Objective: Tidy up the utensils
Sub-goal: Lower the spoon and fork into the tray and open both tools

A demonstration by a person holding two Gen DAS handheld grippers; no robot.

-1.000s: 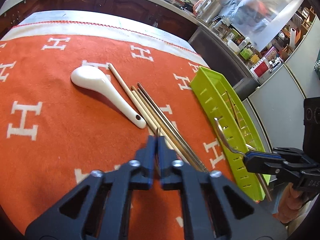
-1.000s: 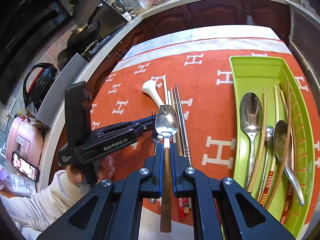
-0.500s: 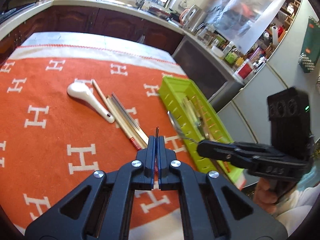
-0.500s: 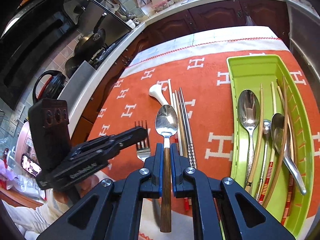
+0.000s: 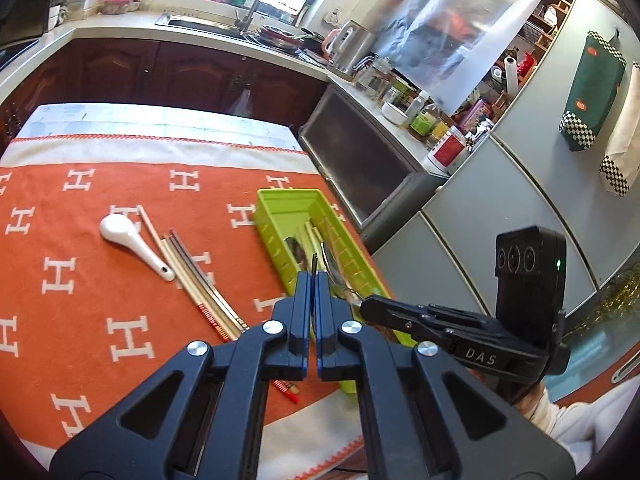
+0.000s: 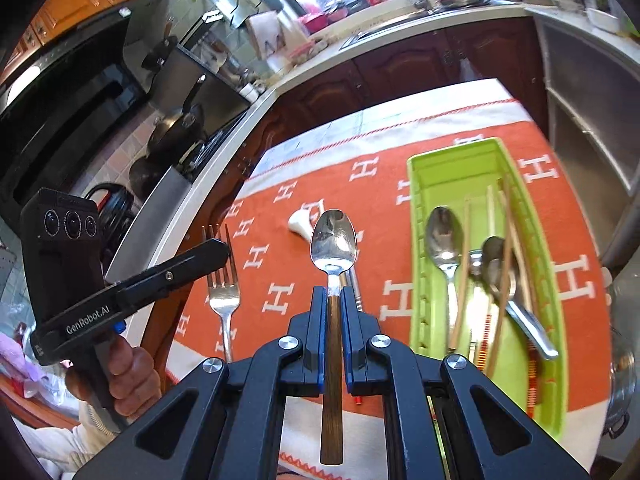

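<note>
My left gripper [image 5: 314,280] is shut on a metal fork [image 6: 224,296], held up in the air; in the left wrist view only the fork's thin edge [image 5: 314,260] shows between the jaws. My right gripper [image 6: 334,294] is shut on the wooden handle of a steel spoon [image 6: 333,240], also off the cloth. A green tray [image 6: 452,172] to the right holds spoons and several chopsticks. On the cloth left of the tray [image 5: 276,216] lie a white ceramic spoon [image 5: 132,236] and a bundle of chopsticks [image 5: 192,280].
An orange cloth [image 5: 100,312] with white H marks covers the table. Dark cabinets and a sink counter [image 5: 208,28] run behind it. A stove with pans [image 6: 176,132] stands at the left, and a metal pot [image 6: 622,380] stands right of the tray.
Both grippers have risen from the cloth. The left one lifted the fork and swung right, nearer the tray. The right one kept its spoon and also shifted toward the tray.
</note>
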